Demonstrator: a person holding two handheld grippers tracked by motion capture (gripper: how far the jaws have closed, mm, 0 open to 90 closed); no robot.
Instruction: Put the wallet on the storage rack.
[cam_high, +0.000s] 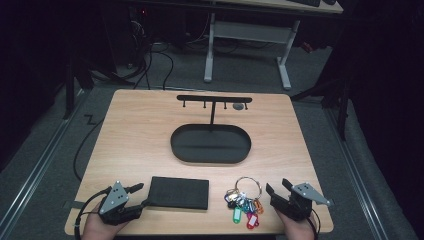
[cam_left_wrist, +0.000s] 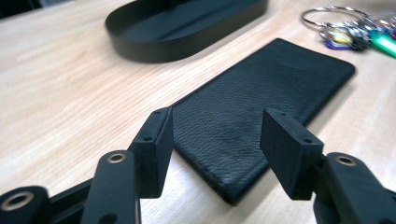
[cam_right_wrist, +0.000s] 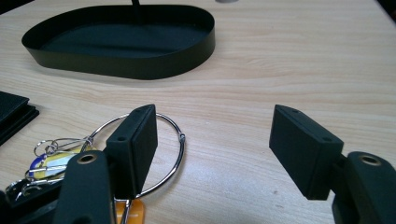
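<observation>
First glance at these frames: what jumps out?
The bunch of keys with bright tags on a big ring, at the near edge by the open right gripper. Left of it lies a black wallet, the open left gripper at its end. Mid-table stands a black oval tray with a hook rack.

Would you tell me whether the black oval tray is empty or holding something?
Empty: the tray shows a bare black floor, with only its stand's post rising at the back.

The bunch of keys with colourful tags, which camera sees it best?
The high view: the whole bunch of keys with colourful plastic tags shows there. The right gripper view hides part behind a tong; the left gripper view catches only an edge.
</observation>
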